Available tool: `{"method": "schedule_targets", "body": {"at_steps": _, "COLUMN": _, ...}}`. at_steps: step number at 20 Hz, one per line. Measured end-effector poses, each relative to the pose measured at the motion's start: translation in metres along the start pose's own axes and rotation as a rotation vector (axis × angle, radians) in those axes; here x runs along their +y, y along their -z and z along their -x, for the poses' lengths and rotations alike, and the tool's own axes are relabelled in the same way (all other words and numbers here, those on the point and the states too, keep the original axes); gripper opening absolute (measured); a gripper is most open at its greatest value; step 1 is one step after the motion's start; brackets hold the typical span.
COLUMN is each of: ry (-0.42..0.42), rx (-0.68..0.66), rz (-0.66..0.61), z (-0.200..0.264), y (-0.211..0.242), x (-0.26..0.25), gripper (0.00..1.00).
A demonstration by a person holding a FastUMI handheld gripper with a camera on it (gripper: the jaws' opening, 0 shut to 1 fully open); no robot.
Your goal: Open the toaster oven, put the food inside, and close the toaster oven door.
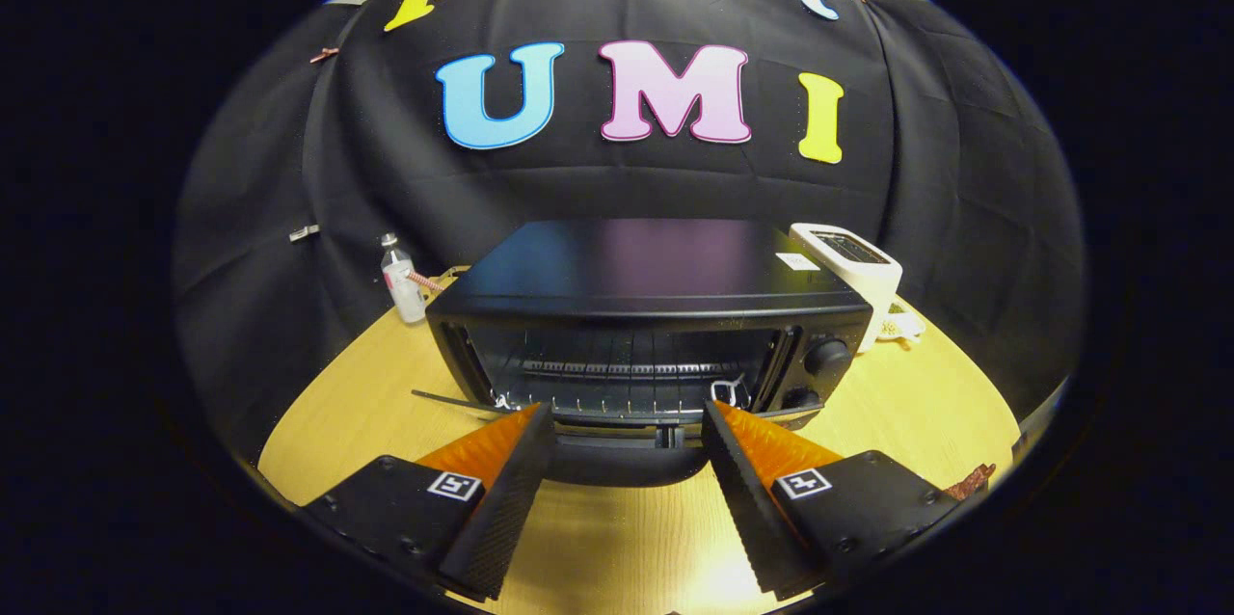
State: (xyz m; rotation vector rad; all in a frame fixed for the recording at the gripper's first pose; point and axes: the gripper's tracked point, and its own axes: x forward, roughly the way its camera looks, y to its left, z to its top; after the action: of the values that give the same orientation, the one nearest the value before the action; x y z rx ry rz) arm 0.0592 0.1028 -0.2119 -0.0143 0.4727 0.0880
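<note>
Black oven (636, 307) sits dead ahead at twelve o'clock on the wood table (916, 403), door (627, 456) looking dropped open toward me, long axis crosswise; my gripper (627, 427) is spread wide and empty, food maybe that scrap (969, 480) at four o'clock.

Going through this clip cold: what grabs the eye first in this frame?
The black toaster oven dominates, standing mid-table just beyond the open gripper, its door dropped open between the fingers. A white toaster stands behind its right corner, a small clear bottle off its left side.
</note>
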Motion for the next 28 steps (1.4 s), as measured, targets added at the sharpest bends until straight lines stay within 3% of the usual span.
{"method": "schedule_targets", "body": {"at_steps": 11, "ry": -0.036, "rx": 0.091, "rz": 0.091, "z": 0.029, "y": 0.073, "x": 0.004, "gripper": 0.99}}
{"method": "schedule_targets", "body": {"at_steps": 17, "ry": -0.038, "rx": 0.255, "rz": 0.018, "z": 0.028, "y": 0.126, "x": -0.006, "gripper": 0.98}}
{"method": "schedule_targets", "body": {"at_steps": 23, "ry": -0.100, "rx": 0.143, "rz": 0.001, "z": 0.057, "y": 0.069, "x": -0.013, "gripper": 0.98}}
{"method": "schedule_targets", "body": {"at_steps": 28, "ry": -0.078, "rx": 0.019, "rz": 0.064, "z": 0.088, "y": 0.012, "x": -0.055, "gripper": 0.98}}
